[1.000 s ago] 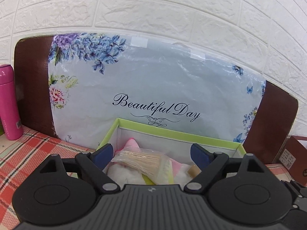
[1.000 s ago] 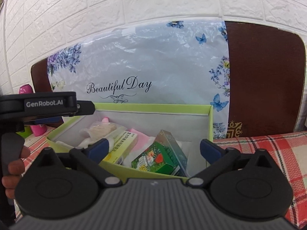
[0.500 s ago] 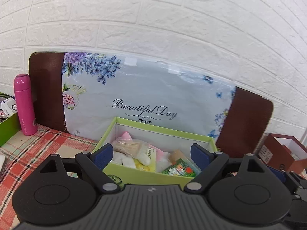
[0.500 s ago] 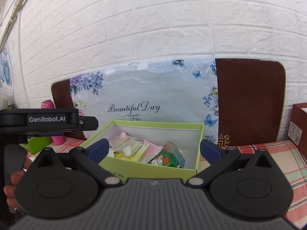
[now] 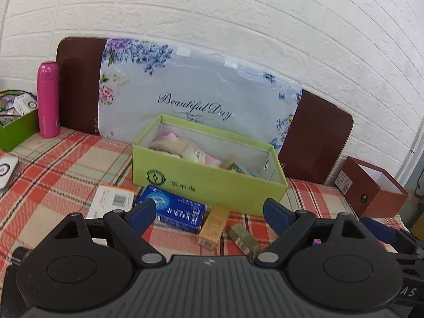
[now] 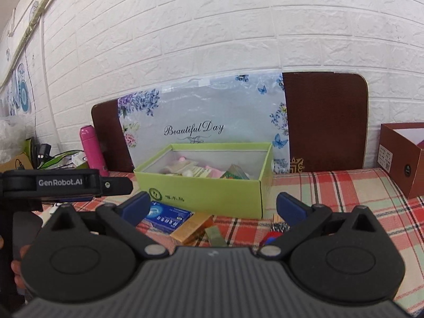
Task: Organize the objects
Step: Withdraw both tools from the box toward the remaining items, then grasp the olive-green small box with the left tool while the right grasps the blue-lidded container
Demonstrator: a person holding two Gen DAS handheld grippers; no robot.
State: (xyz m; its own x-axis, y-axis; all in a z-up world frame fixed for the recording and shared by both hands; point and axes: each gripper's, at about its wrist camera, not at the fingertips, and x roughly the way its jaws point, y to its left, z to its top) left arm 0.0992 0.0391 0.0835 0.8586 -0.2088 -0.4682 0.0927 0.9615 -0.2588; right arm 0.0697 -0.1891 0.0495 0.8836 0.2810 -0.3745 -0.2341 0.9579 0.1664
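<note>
Before the green box [image 5: 206,185], both grippers, left [image 5: 209,212] and right [image 6: 213,208], are hovering with jaws released, grasping nothing.

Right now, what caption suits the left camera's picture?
Open left gripper above blue box, gold box before a filled green box.

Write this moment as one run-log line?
left gripper: open, empty | right gripper: open, empty | lime-green cardboard box: part-filled | blue carton: on tablecloth
</note>
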